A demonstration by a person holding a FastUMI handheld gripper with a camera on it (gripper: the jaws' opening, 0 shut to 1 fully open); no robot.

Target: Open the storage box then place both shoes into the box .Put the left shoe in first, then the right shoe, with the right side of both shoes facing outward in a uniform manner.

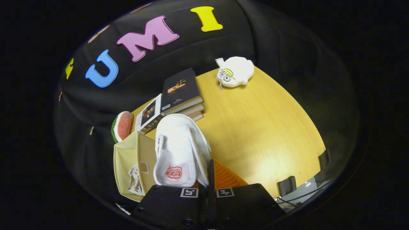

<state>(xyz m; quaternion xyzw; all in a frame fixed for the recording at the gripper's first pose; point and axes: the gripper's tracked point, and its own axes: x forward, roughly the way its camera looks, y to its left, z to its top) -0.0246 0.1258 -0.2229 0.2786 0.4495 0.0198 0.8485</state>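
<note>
Between my gripper (207, 188) fingers sits the heel edge of a white shoe (180, 150); they are drawn close together and pinch it, lifting it above the wooden table (265, 127). Just beside it, lower, the beige storage box (127, 159) stands open with the other white shoe (135, 182) inside. Beyond lie stacked books (182, 92), a watermelon-slice toy (122, 126) and a white plush toy (235, 72).

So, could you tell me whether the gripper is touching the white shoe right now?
Touching. The gripper view shows the gripper with its fingers closed together on the side edge of the white shoe, held above the beige storage box.
</note>
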